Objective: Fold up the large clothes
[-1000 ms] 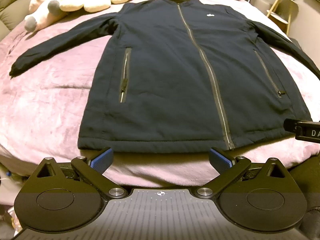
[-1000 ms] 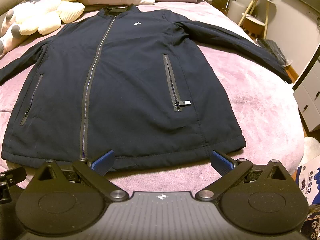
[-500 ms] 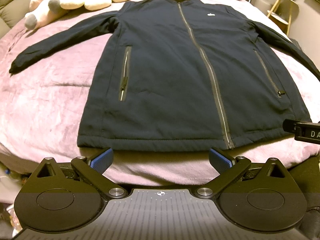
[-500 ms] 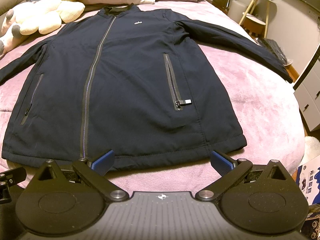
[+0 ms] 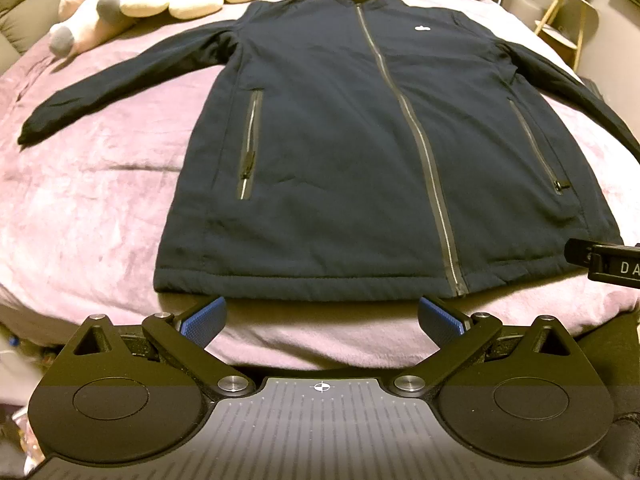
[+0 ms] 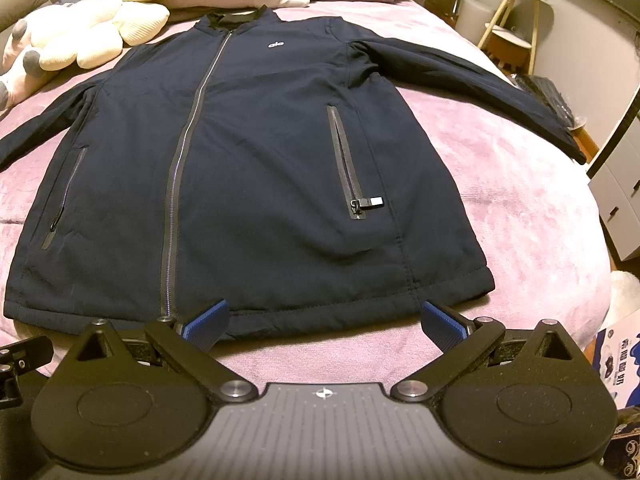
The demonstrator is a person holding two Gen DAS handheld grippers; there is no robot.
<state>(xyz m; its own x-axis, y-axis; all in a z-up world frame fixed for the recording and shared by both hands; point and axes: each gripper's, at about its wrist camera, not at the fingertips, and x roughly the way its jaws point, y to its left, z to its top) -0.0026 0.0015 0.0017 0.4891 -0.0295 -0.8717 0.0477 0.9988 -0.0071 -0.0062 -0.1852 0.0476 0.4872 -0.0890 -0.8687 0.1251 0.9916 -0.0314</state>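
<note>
While the long navy zip-up padded jacket lies flat, unfolded and sleeves spread on the pink plush bed, the left claw and right claw hover empty, jaws spread, beside its hem, so every fold remains.

Dim bedroom: pink-covered bed, wooden side table.

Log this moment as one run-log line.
stage: pre-grasp | jacket: flat, zipped, sleeves spread on bed | left gripper: open at hem | right gripper: open at hem | folds: none
</note>
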